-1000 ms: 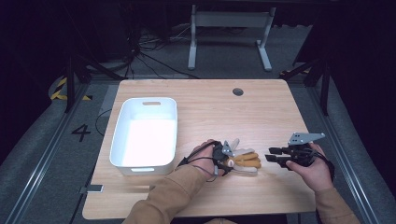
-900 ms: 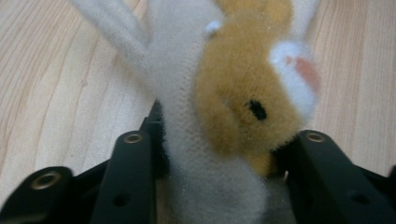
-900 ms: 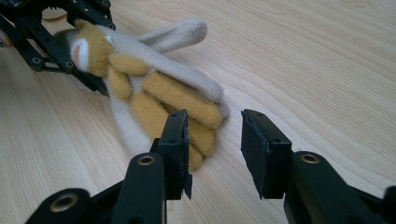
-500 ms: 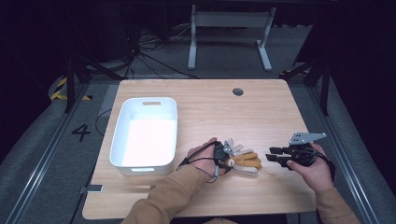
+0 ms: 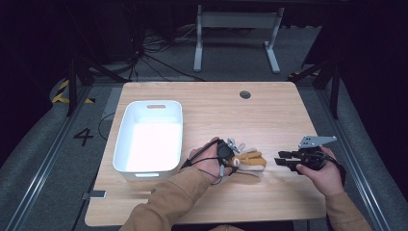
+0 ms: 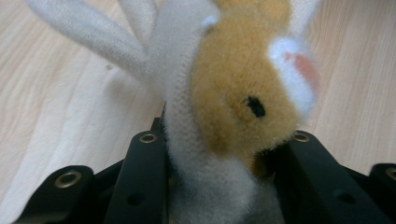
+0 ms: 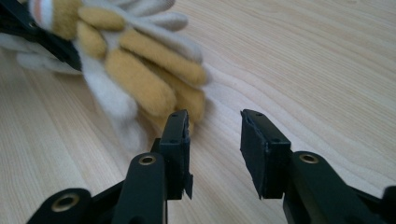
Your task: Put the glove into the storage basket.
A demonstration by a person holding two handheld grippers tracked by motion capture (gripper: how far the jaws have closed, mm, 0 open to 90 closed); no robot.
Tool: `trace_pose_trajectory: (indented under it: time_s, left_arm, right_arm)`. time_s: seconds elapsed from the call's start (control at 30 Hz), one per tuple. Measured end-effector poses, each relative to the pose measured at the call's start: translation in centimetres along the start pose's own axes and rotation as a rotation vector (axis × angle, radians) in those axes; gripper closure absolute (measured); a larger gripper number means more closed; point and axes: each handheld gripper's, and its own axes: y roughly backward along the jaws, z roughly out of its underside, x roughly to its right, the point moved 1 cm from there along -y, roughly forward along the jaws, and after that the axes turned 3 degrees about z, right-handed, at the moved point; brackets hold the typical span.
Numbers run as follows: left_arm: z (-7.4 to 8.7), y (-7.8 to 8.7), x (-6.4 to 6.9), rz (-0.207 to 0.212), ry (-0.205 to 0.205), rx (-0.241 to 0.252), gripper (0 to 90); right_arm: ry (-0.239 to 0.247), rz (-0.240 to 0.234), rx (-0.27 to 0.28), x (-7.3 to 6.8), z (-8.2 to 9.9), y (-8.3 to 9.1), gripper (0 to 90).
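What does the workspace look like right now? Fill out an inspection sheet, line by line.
Surface: light wooden table with a round hole near its far edge.
Job's things: tan and white plush toy on the table near the front; white bin to its left, apart from it, nothing seen inside.
Clutter: nothing seen.
Grippers: left gripper shut on the plush toy; right gripper open, jaws near the toy's limbs, not gripping.
Cables: black cable looping over the left hand; loose cables on the floor beyond the table.
Surroundings: dark floor, grey metal stand, number 4 marked on the floor at left.
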Motion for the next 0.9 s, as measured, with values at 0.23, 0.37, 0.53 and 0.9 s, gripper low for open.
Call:
trace_pose_trajectory:
  time_s: [0.23, 0.37, 0.53, 0.9]
  left_arm:
    - [-0.4, 2.6, -0.2, -0.035, 0.031, 0.045, 65.9]
    - [-0.7, 4.5, -0.4, -0.057, 0.066, 0.067, 65.6]
    - [-0.8, 6.2, -0.2, -0.066, 0.084, 0.086, 65.6]
    - [-0.1, 10.4, -0.7, -0.117, 0.165, 0.144, 65.0]
  right_arm:
    - [-0.01, -0.006, 0.0, 0.9, -0.3, -0.6, 62.7]
    - [-0.025, -0.011, -0.005, 1.5, -0.3, -1.0, 62.8]
    - [-0.034, -0.012, -0.02, 2.0, -0.1, -1.5, 63.4]
    - [-0.055, -0.018, -0.06, 2.9, 0.0, -2.9, 64.2]
